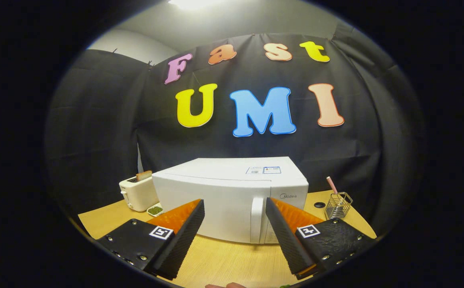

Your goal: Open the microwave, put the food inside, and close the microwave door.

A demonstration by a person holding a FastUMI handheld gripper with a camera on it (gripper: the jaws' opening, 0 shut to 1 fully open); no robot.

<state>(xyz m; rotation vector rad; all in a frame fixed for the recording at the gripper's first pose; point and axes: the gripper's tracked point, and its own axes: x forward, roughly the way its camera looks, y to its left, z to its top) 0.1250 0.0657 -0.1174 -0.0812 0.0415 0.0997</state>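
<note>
A white microwave stands on the wooden table, its door closed and its vertical handle toward the right of the front. My gripper is open, raised in front of the microwave with nothing between its fingers. The left finger and right finger frame the door, and the handle lies just inside the right finger. A small green bit shows at the table's near edge, too cut off to identify.
A white toaster with a slice of bread in it stands left of the microwave, with a small dish of green food beside it. A wire holder with a striped straw sits to the right. Fingertips show at the near edge.
</note>
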